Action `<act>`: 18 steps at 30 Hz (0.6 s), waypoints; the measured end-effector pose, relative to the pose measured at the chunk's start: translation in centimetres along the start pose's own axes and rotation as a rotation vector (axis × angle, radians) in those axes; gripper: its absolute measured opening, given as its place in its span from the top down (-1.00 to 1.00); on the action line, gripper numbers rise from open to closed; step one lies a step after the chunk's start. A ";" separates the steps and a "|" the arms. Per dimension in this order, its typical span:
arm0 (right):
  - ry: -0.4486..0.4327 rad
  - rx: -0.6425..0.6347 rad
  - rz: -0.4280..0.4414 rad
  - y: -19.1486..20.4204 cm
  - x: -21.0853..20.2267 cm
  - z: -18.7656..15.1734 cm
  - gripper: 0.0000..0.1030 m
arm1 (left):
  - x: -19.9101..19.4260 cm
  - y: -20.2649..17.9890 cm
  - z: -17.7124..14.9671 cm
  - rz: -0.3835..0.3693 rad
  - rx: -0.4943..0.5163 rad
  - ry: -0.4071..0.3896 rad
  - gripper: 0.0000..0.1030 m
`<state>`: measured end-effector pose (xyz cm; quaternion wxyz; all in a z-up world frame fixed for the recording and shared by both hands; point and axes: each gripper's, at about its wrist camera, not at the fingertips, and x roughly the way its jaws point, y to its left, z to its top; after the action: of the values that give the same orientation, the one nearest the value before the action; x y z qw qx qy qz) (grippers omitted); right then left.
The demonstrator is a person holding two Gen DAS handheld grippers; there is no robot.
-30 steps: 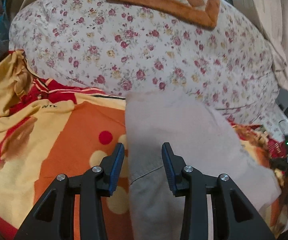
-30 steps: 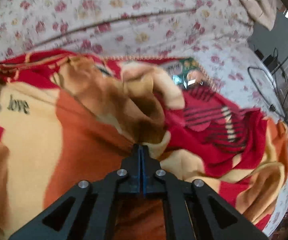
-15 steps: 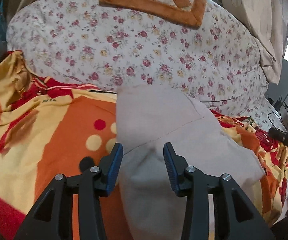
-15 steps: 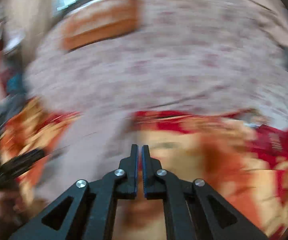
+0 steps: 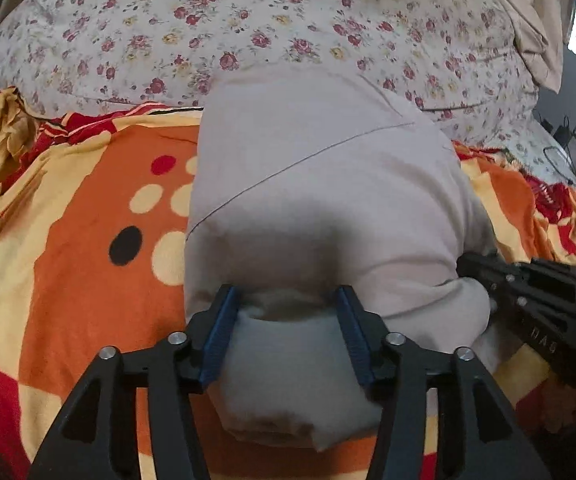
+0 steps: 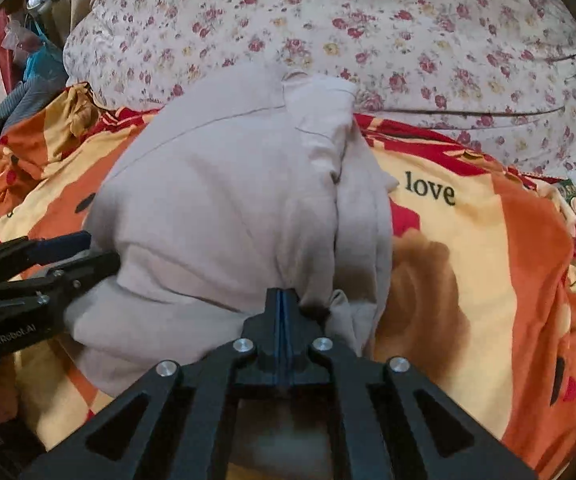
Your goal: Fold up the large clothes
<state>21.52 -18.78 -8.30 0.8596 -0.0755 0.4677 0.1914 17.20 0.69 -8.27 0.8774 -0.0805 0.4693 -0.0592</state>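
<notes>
Pinching grey garment (image 6: 223, 200), right tongs (image 6: 286, 300) closed.

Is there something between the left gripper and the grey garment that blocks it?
Nothing visible does. The left gripper is open, and the near fold of the grey garment already lies between its fingers. The right gripper is shut at the garment's near edge.

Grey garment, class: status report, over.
Left claw open, astride pale grey fabric garment. Right claw shut at its near edge. Nothing blocking, over.
</notes>
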 end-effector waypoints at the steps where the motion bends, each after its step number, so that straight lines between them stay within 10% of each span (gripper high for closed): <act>1: -0.024 -0.012 -0.011 0.0 0.0 -0.2 0.95 | 0.0 0.0 -0.1 -0.018 -0.007 -0.003 -0.10; 9: -0.080 0.015 0.002 0.1 -0.8 -1.0 0.91 | 0.9 -2.2 -0.3 0.001 0.039 -0.036 -0.87; 18: -0.039 0.001 0.000 0.4 -0.6 -0.3 0.90 | 1.2 -2.3 0.2 0.021 0.019 0.001 -0.90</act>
<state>20.78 -18.66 -7.94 0.8687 -0.0713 0.4508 0.1925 17.96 -1.76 -8.65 0.8784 -0.0674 0.4701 -0.0544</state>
